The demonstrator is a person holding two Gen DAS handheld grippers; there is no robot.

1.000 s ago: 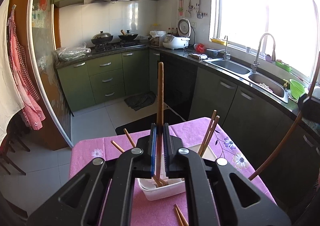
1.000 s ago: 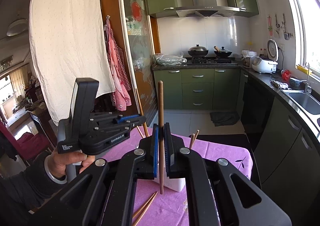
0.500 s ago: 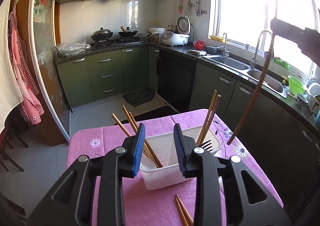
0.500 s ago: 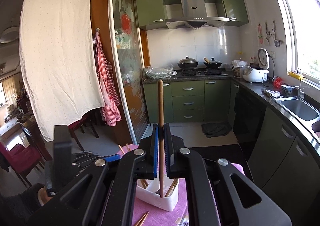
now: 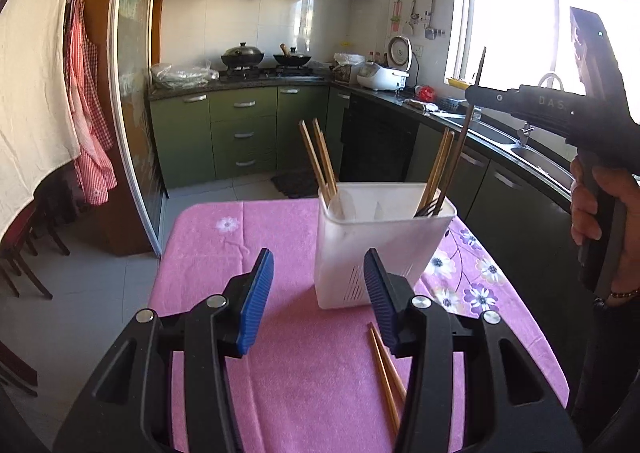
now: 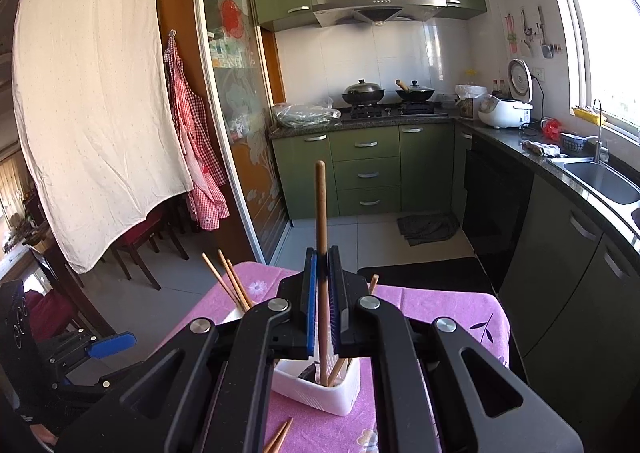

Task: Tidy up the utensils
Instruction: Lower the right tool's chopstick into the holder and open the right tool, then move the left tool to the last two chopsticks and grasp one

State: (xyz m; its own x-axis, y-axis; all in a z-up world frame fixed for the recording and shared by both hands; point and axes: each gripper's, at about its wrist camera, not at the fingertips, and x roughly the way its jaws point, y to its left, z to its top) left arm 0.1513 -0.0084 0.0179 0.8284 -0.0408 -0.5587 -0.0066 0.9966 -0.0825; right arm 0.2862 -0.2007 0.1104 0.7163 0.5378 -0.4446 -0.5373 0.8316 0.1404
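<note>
A white utensil holder (image 5: pixel 380 245) stands on the pink tablecloth (image 5: pixel 240 253). Wooden chopsticks (image 5: pixel 320 161) lean in its left compartment, and more chopsticks (image 5: pixel 438 169) with a fork stand in its right one. My left gripper (image 5: pixel 318 293) hangs just short of the holder, its jaws opening with nothing between them. My right gripper (image 6: pixel 322 293) is shut on a long wooden chopstick (image 6: pixel 321 213) held upright, whose lower end reaches into the holder (image 6: pixel 320 393). In the left wrist view the right gripper (image 5: pixel 476 95) hovers above the holder's right side. Two loose chopsticks (image 5: pixel 386 369) lie on the cloth.
A person's hand (image 5: pixel 592 209) grips the right tool's handle. Green cabinets and a stove (image 6: pixel 384 109) line the far wall; a counter with a sink (image 6: pixel 600 177) runs along the right. Chairs (image 6: pixel 136 245) and a hanging white cloth (image 6: pixel 88 101) stand left of the table.
My left gripper let go of its chopstick into the holder, opened wide and drew back lower. My right gripper carried its chopstick over the holder and lowered its tip inside.
</note>
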